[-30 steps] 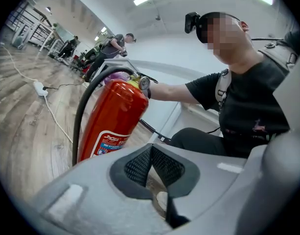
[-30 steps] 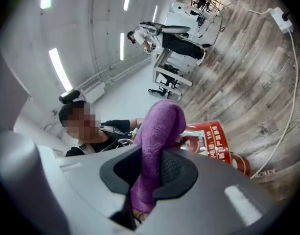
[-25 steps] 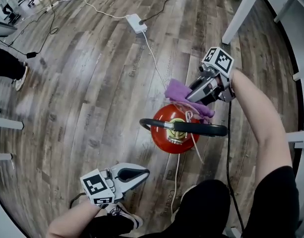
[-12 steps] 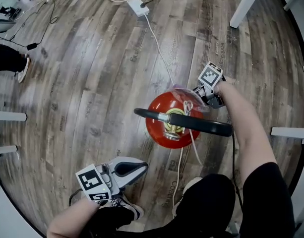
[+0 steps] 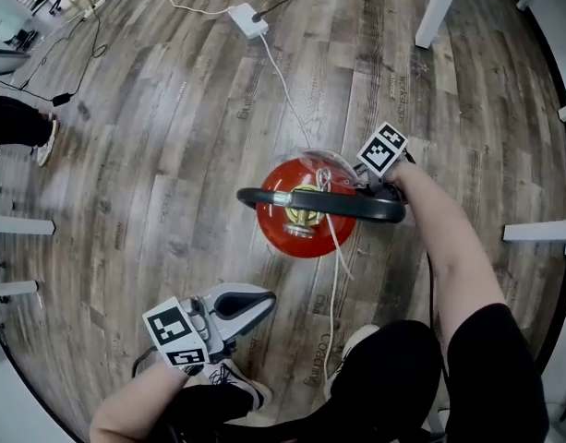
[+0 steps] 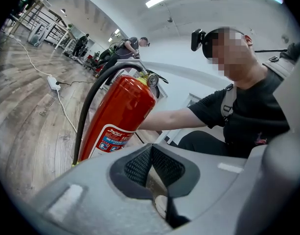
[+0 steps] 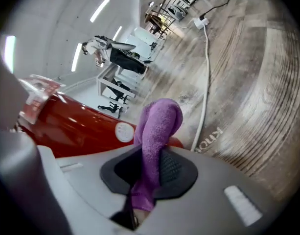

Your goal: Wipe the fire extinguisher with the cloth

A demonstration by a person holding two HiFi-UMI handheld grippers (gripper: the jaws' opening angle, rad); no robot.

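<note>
The red fire extinguisher (image 5: 301, 229) stands upright on the wood floor, with its black hose (image 5: 333, 203) across the top. It also shows in the left gripper view (image 6: 123, 114) and as a red body (image 7: 76, 126) close at left in the right gripper view. My right gripper (image 7: 150, 175) is shut on the purple cloth (image 7: 157, 129), low beside the extinguisher's far right side. In the head view only its marker cube (image 5: 382, 149) shows clearly; the cloth is hidden there. My left gripper (image 5: 264, 305) hovers near the extinguisher's front, shut and holding nothing (image 6: 152, 168).
A white power strip (image 5: 248, 20) lies far up the floor, and its white cable (image 5: 283, 86) runs down past the extinguisher. White table legs (image 5: 439, 7) stand at top right. A bystander's shoe (image 5: 38, 146) is at the left edge. My own shoe (image 5: 356, 344) is below.
My right gripper has dropped with the cloth from the extinguisher's top down along its far right side, and the cloth has gone out of the head view. The left gripper has stayed put.
</note>
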